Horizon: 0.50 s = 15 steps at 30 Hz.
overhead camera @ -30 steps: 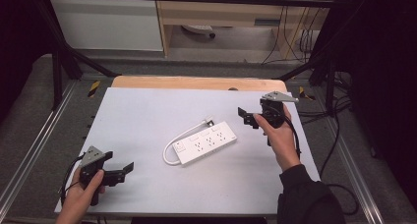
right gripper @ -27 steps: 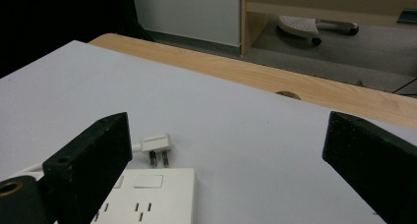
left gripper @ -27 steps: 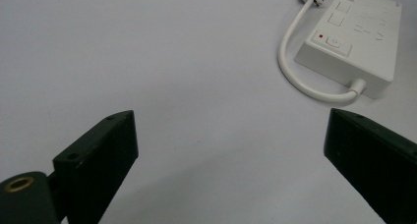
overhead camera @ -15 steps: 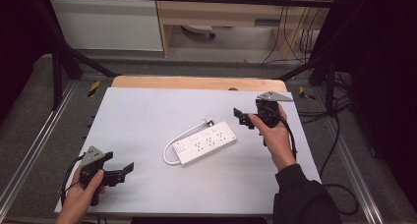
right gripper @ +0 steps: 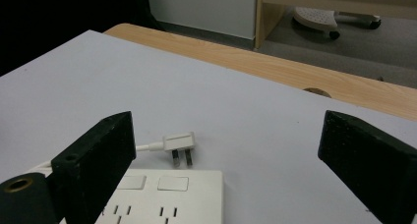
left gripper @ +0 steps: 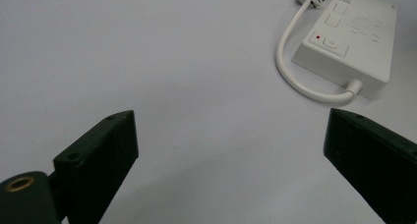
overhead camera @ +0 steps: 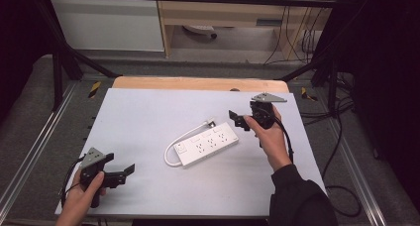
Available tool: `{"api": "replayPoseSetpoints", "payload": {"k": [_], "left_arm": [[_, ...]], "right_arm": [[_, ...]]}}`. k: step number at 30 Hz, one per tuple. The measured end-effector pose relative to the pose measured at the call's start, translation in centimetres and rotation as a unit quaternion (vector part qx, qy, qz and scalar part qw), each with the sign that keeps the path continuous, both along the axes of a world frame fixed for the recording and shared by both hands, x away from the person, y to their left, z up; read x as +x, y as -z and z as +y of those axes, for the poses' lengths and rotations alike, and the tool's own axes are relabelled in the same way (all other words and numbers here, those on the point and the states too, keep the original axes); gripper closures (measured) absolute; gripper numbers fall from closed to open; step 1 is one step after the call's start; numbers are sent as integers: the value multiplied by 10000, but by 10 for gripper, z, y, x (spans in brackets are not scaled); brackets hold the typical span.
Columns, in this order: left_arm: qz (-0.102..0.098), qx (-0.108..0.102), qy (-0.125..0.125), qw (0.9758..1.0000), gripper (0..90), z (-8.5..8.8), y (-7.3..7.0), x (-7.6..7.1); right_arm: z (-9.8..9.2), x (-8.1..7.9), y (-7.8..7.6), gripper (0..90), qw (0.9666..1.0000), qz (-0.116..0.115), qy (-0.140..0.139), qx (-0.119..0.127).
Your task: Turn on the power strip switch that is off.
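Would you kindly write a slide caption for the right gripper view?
Open right tool poised over a white power strip, its plug lying on the table.

power strip (overhead camera: pixel 207 144) white; table (overhead camera: pixel 148 117) pale grey; hand-held gripper jaws black

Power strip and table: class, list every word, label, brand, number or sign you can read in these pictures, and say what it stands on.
None can be read.
power strip: faint grey marks on its top, too blurred to read; a small red dot beside its switch, no lettering.
plug: no marking visible.
table: plain white, no text.
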<state>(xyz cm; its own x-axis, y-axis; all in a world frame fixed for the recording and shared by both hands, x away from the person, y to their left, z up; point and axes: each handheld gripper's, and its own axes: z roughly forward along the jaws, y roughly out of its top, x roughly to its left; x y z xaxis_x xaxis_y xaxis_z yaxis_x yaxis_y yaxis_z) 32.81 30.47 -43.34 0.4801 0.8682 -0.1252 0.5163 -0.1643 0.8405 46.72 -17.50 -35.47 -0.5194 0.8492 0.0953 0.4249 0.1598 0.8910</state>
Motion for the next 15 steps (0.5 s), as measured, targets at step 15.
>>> {"api": "replayPoseSetpoints", "payload": {"k": [15], "left_arm": [[-10,65,22,10000,63,-2,-1,1]], "right_arm": [[25,7,10,81,9997,64,-230,-25]]}}
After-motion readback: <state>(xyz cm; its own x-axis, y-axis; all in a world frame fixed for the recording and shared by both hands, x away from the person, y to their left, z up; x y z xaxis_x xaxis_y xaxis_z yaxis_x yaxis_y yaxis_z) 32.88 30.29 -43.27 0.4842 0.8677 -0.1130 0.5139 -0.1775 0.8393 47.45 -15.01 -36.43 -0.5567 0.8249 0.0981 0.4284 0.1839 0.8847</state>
